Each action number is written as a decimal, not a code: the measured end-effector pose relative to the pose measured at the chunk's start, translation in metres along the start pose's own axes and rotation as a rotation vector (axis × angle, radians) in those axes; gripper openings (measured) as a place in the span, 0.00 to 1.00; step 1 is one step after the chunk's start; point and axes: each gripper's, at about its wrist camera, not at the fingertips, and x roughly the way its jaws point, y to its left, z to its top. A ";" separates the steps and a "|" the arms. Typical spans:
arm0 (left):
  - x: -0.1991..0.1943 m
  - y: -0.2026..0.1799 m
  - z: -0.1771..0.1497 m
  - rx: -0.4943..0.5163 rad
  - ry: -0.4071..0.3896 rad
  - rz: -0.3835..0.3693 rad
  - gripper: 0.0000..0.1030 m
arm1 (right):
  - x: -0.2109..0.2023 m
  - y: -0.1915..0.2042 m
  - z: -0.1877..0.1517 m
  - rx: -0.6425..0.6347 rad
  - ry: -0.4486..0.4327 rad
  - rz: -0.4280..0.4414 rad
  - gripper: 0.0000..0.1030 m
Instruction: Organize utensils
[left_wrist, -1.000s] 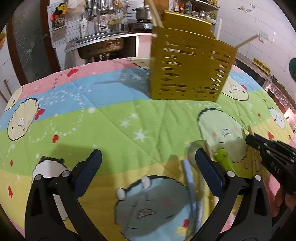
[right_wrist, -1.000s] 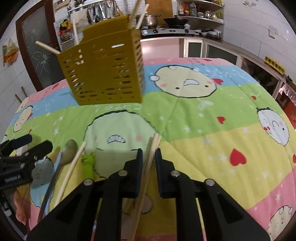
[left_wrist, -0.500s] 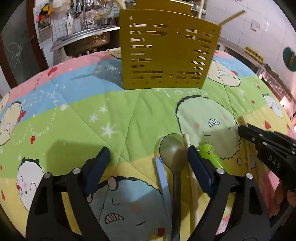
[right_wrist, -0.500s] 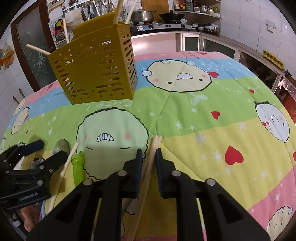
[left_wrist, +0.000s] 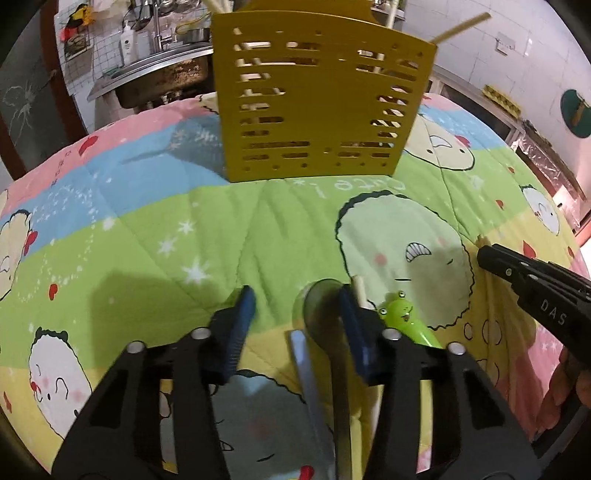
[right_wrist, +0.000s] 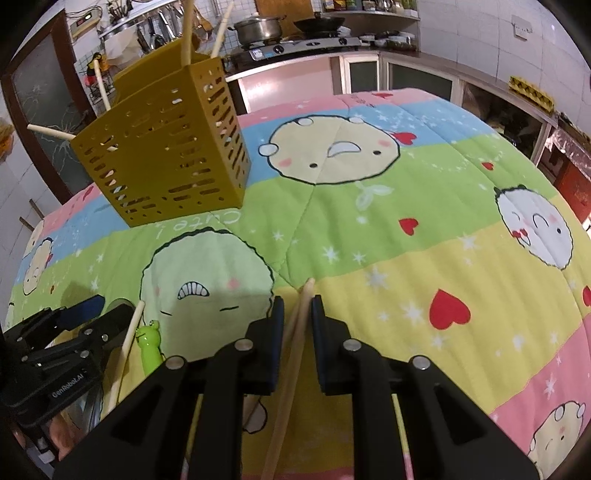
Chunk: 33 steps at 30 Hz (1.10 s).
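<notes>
- Chopsticks (right_wrist: 295, 350) run straight up the gap of the right claw (right_wrist: 297, 314); the jaws are nearly closed around them, though whether the pads actually pinch is hard to tell.
- Left claw (left_wrist: 295, 306) gapes wide over the metal spoon (left_wrist: 321, 306), right pad beside the bowl, nothing held. It looks lined up to close on the handle.
- Yellow utensil holder (left_wrist: 317, 110) stands upright at the back of the quilt-covered surface (right_wrist: 406, 206), well apart from both claws, a few chopsticks already poking out of it. That is surely where the loose pieces go.
- Left view alone shows the spoon's bowl and a flat pale utensil (left_wrist: 306, 373) beside its handle.
- Right view alone shows the chopsticks between its pads, plus a single chopstick (right_wrist: 127, 343) and the green frog-topped piece (right_wrist: 149, 347) lying near the left claw.
</notes>
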 end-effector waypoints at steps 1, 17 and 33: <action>0.000 0.000 0.000 0.000 0.005 -0.010 0.35 | -0.002 -0.002 0.000 0.008 0.001 0.001 0.15; 0.004 0.012 0.007 -0.037 -0.003 -0.054 0.05 | 0.001 -0.003 0.000 0.022 -0.002 0.015 0.13; -0.017 0.028 0.001 -0.078 0.000 -0.090 0.00 | -0.026 0.003 0.013 -0.023 -0.087 0.031 0.12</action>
